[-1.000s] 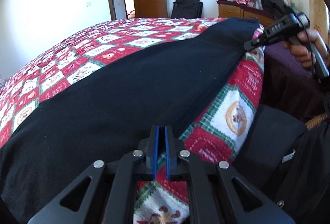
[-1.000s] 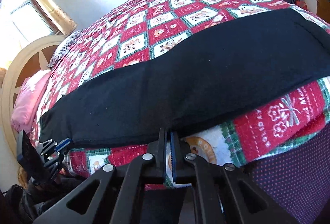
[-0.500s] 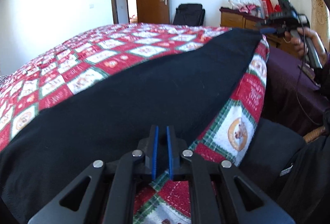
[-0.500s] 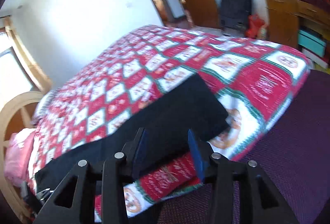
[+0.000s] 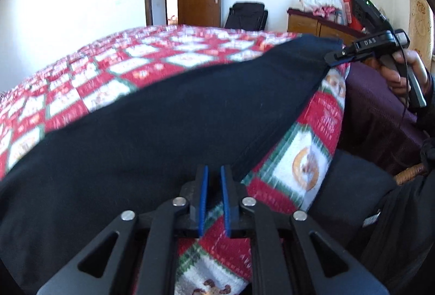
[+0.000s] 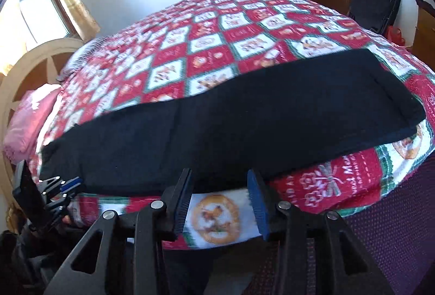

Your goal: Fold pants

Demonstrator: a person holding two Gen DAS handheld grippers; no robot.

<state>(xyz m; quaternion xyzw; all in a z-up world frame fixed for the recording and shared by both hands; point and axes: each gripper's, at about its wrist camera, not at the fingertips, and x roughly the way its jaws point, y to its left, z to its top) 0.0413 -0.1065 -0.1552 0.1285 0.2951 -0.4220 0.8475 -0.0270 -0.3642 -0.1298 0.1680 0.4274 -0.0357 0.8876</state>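
The right gripper [image 6: 220,202], whose jaws were pressed together a second ago and parted half a second ago, now stands with them wide apart just short of the near edge of the black pants [image 6: 231,126], with only the quilt [image 6: 212,216] showing between its fingers. Half a second ago it faced the pants' end and the far room; now it faces their long side again. In the left wrist view it has come down close to the pants' far corner [image 5: 333,43], and the left gripper [image 5: 214,195] has drifted slightly.
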